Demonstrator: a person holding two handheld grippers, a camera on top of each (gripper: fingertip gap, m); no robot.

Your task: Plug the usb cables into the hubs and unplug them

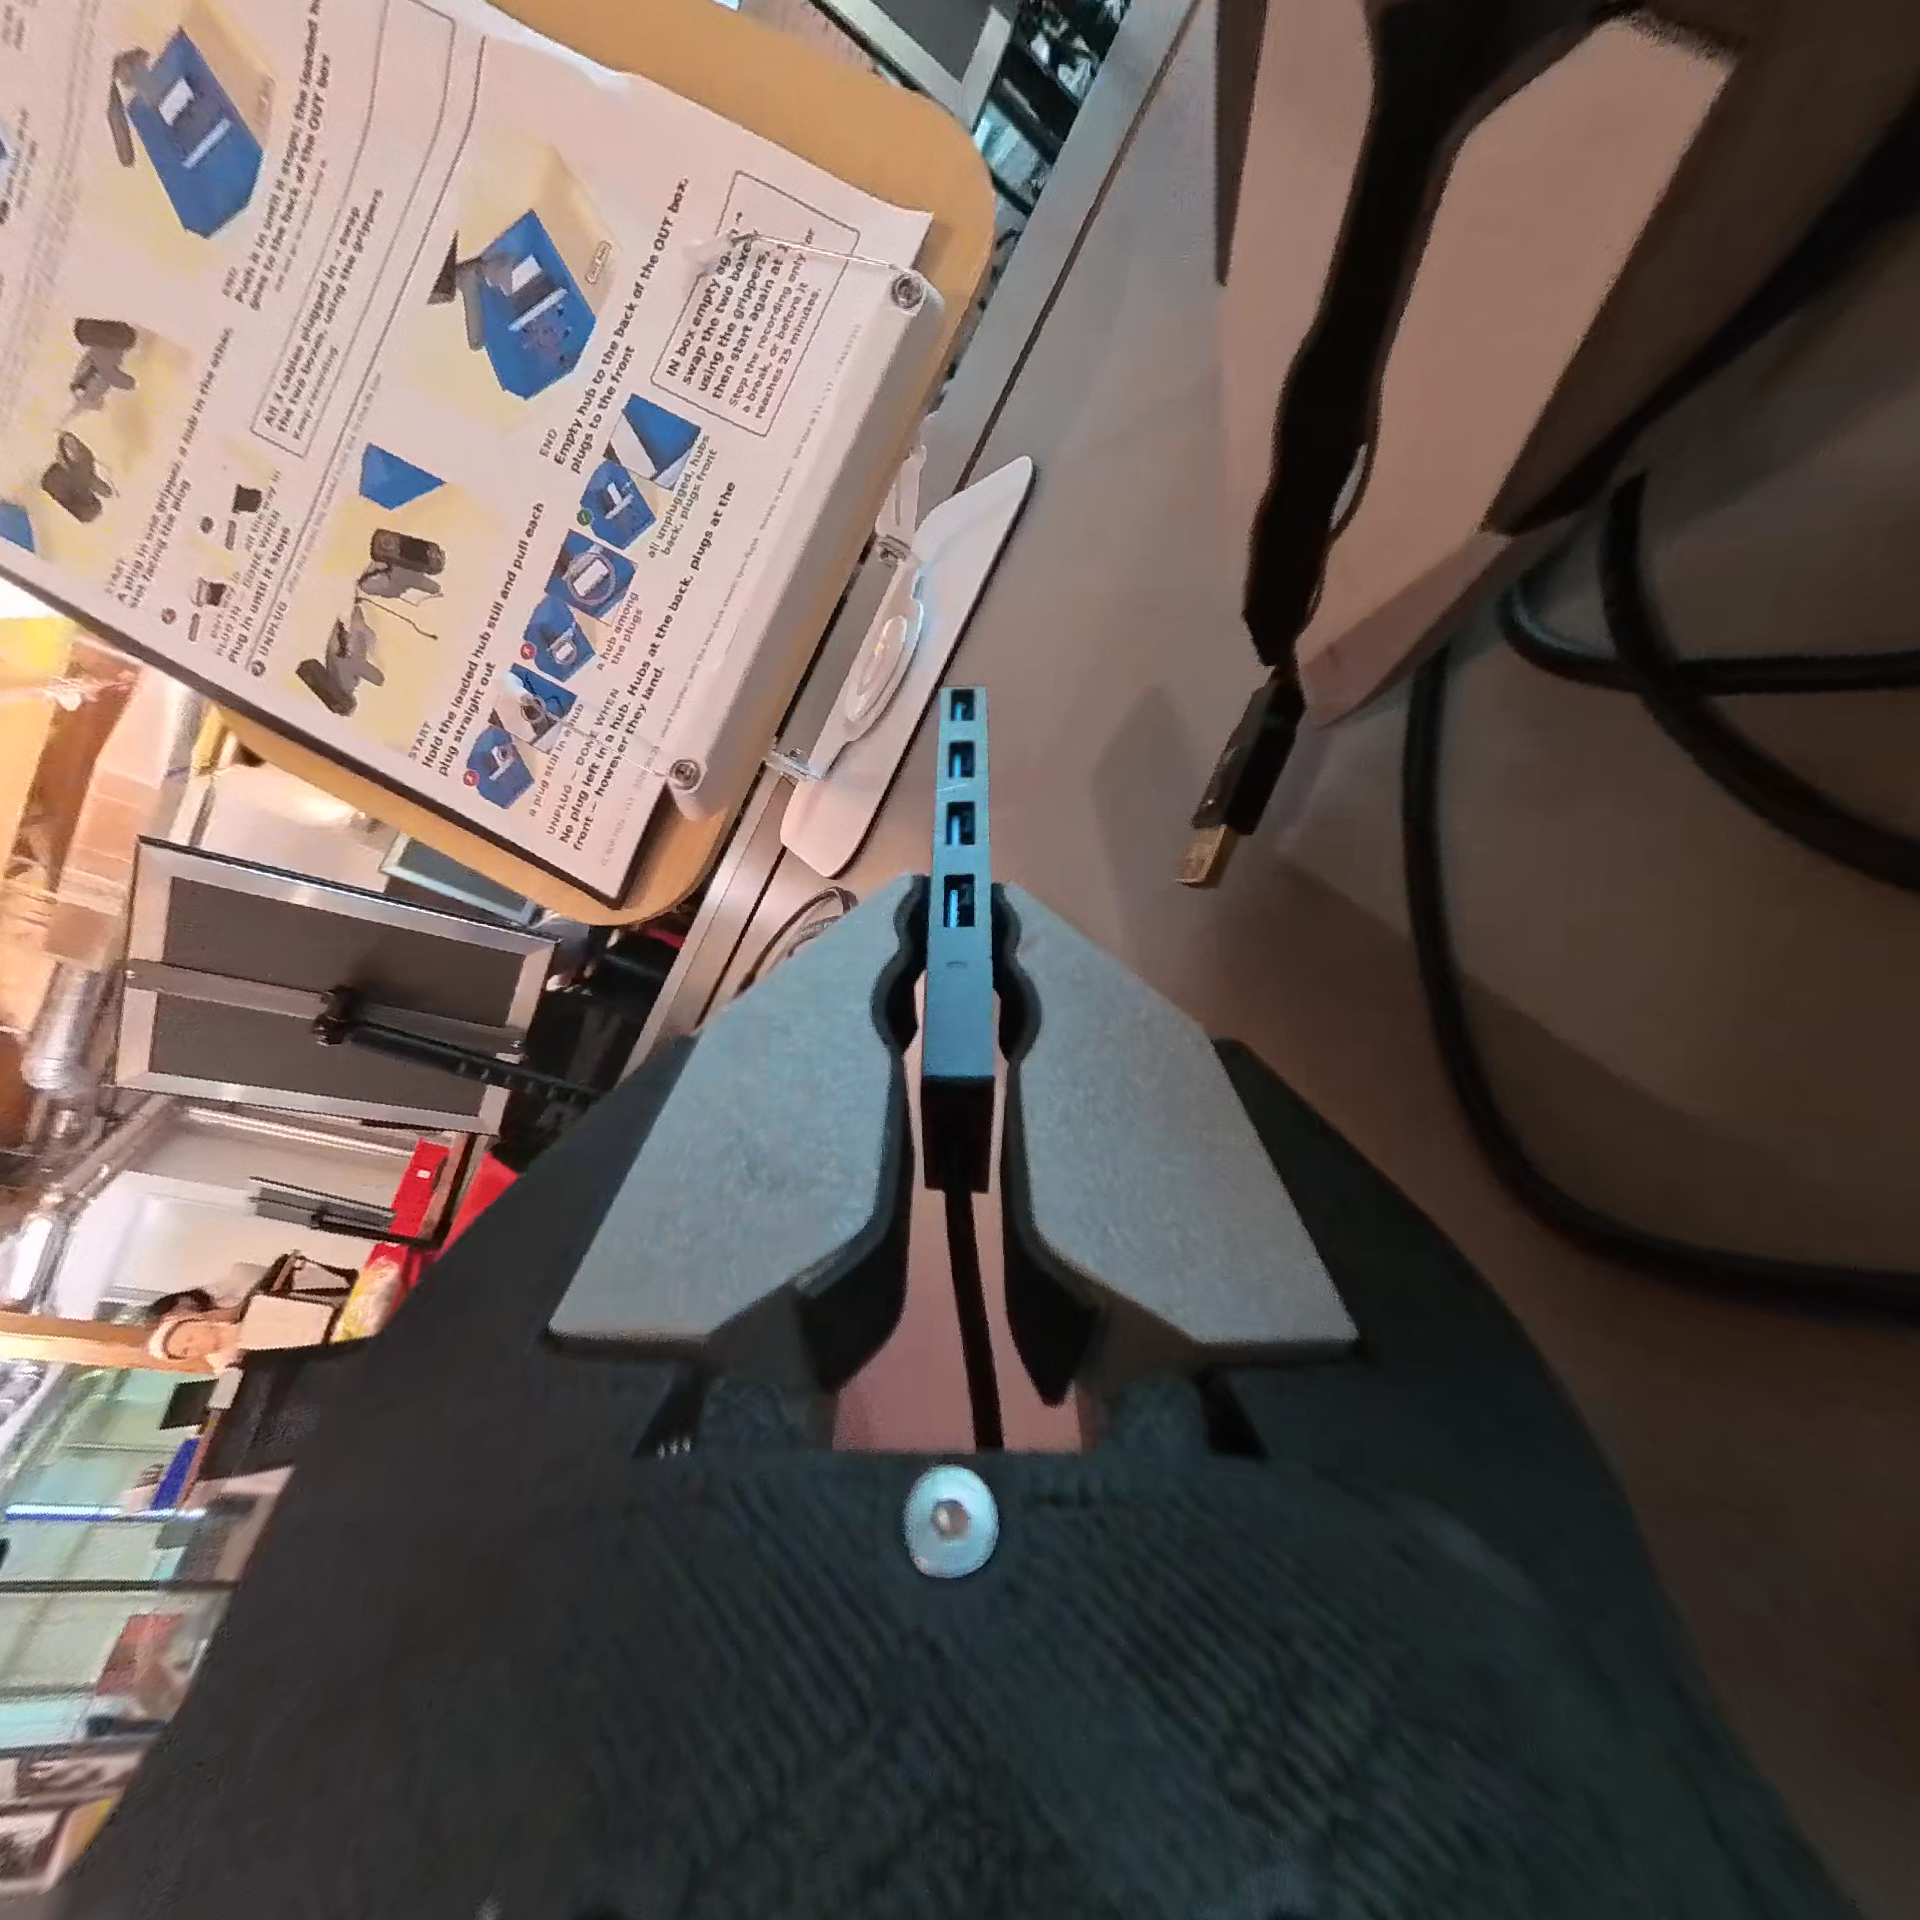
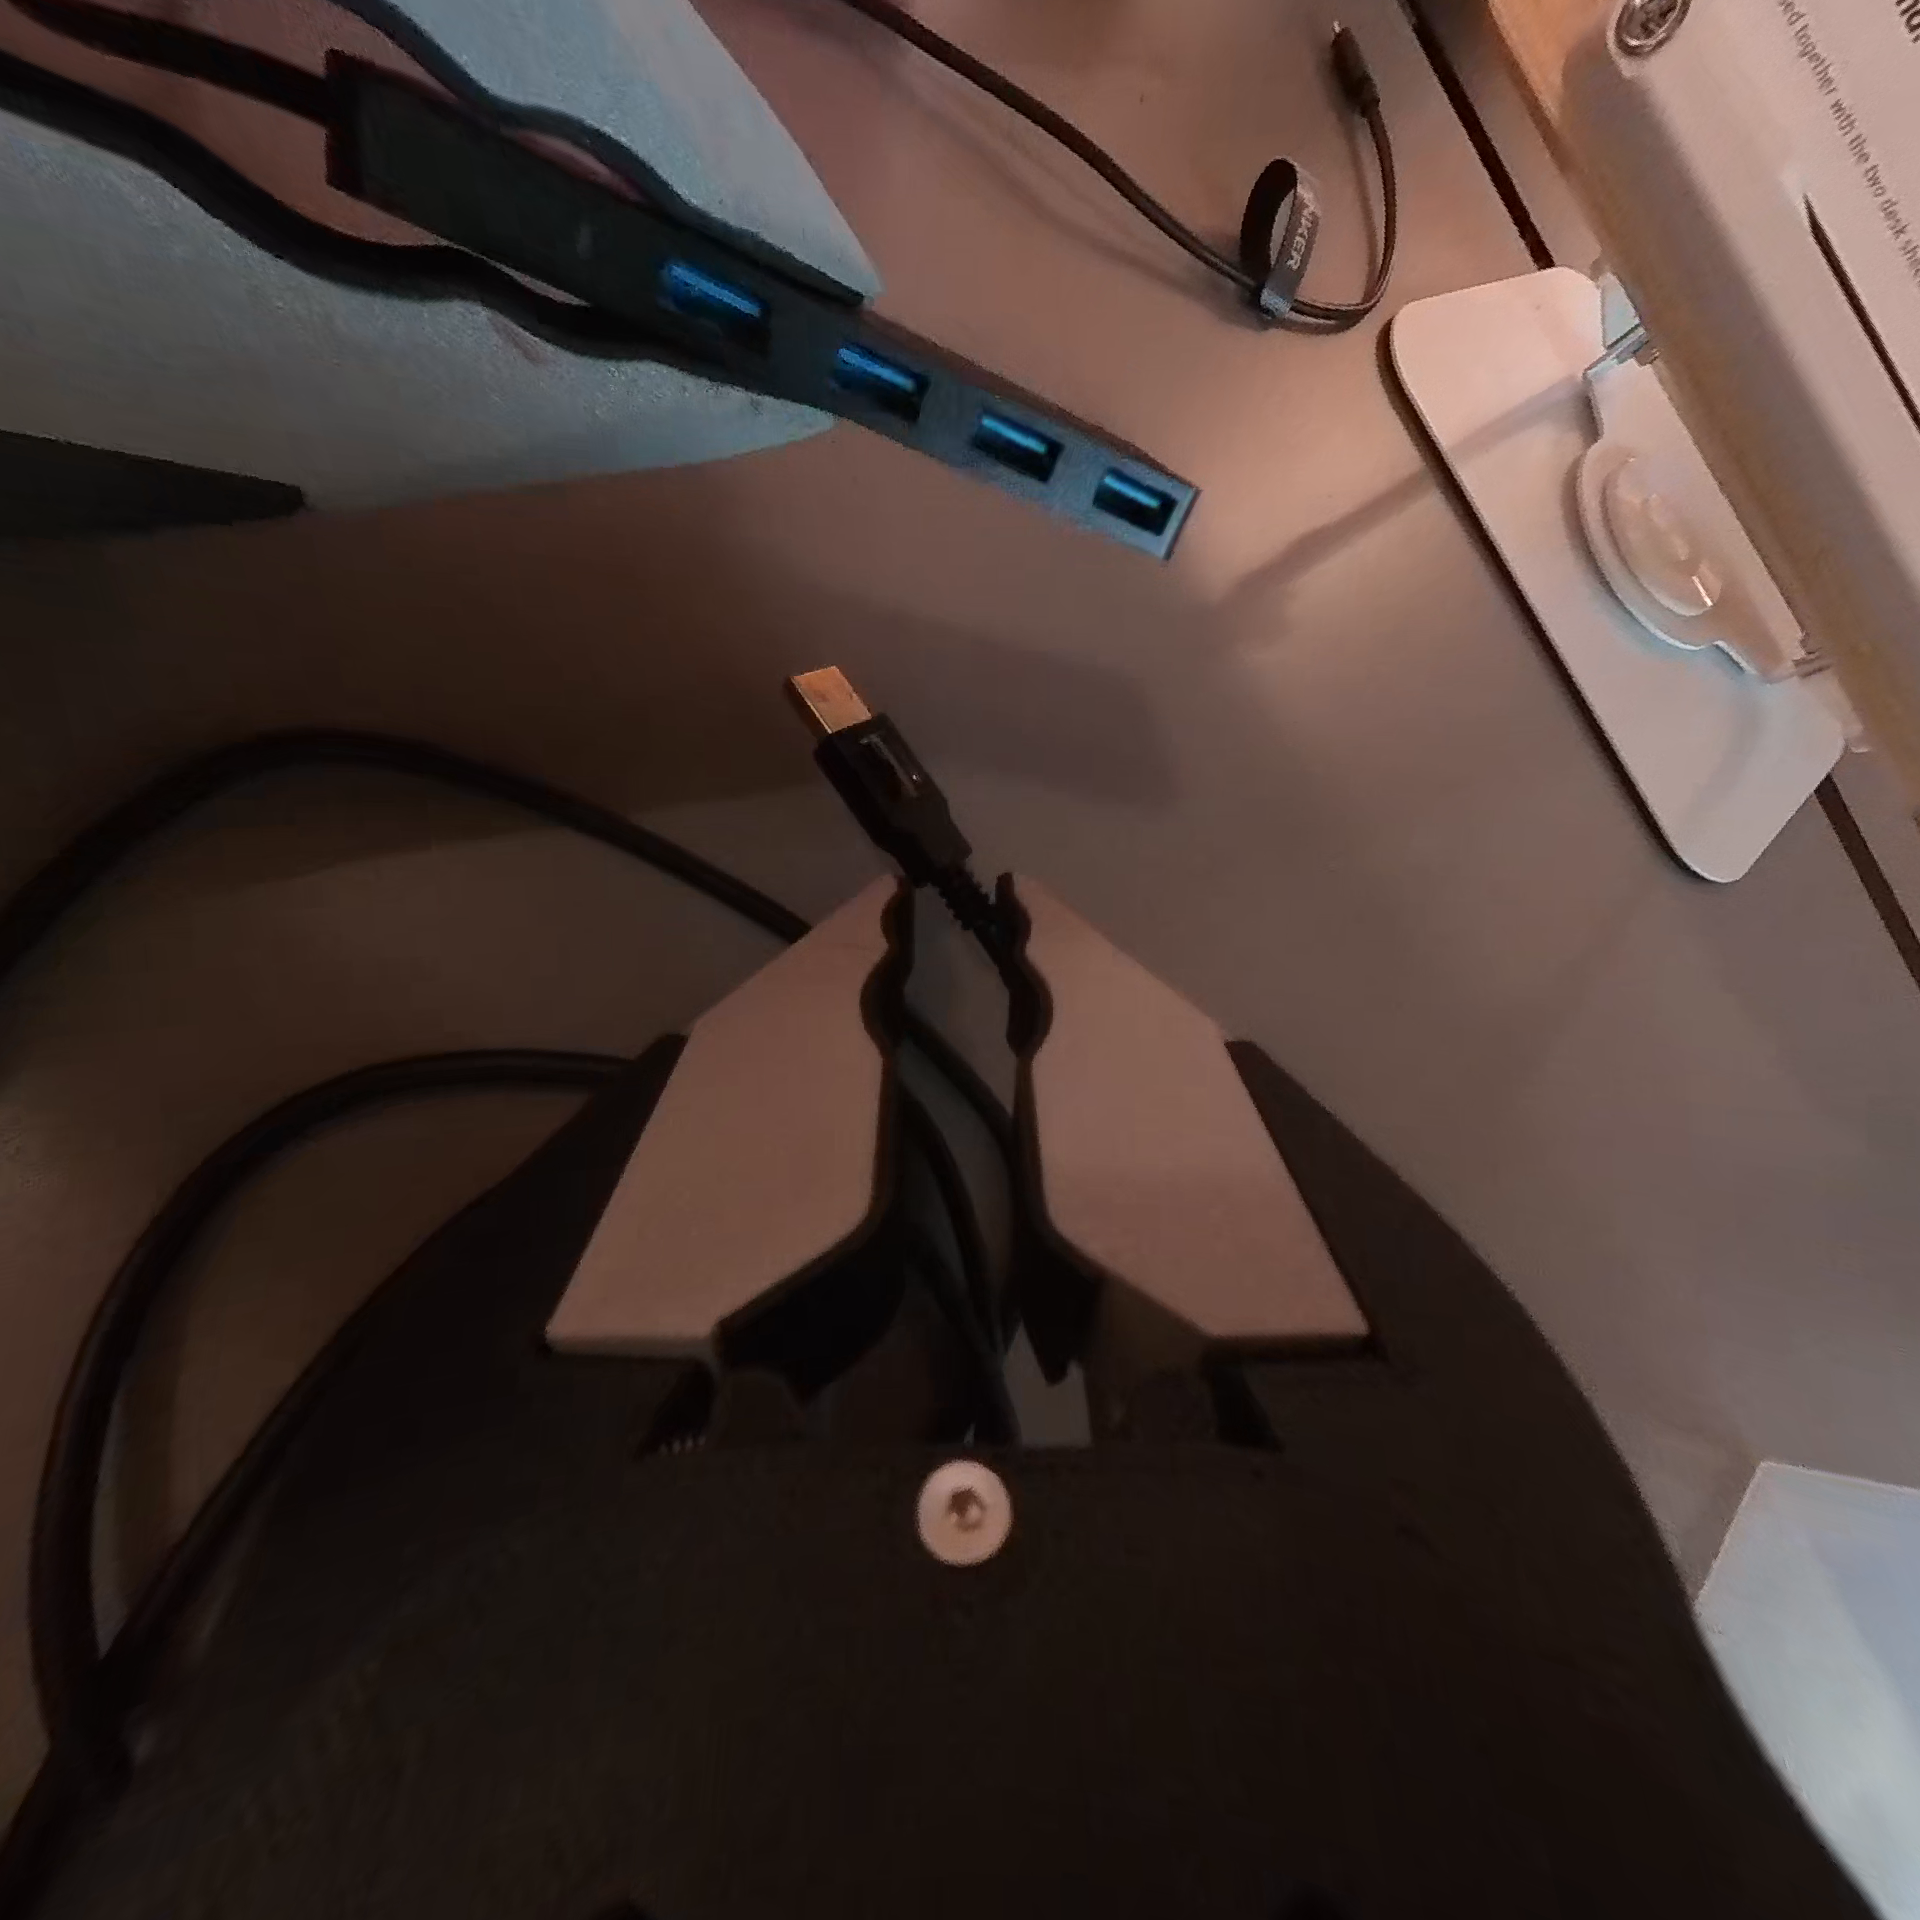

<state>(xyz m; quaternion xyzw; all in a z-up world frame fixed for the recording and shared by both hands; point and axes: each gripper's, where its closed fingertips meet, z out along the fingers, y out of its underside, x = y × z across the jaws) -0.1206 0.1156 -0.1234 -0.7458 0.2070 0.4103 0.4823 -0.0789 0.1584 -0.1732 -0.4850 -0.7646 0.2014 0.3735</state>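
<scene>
Left wrist view shows the left gripper [image 1: 954, 914] clenched on a slim grey USB hub [image 1: 961, 883] at frame centre, ports empty — the cable's plug [image 1: 1236, 800] hangs to its right. Right wrist view: the right gripper [image 2: 951, 904] pinches the USB cable [image 2: 961, 899] just behind the plug, below the hub at upper left — well apart.

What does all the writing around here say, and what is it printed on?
I name what bears writing but do not copy the words.
Sheet: printed steps with pictures, sharp enough to read.
Cable strap: a short brand mark.
Plug: a raised mark, too dark to read.
Hub: no writing shows.
</scene>
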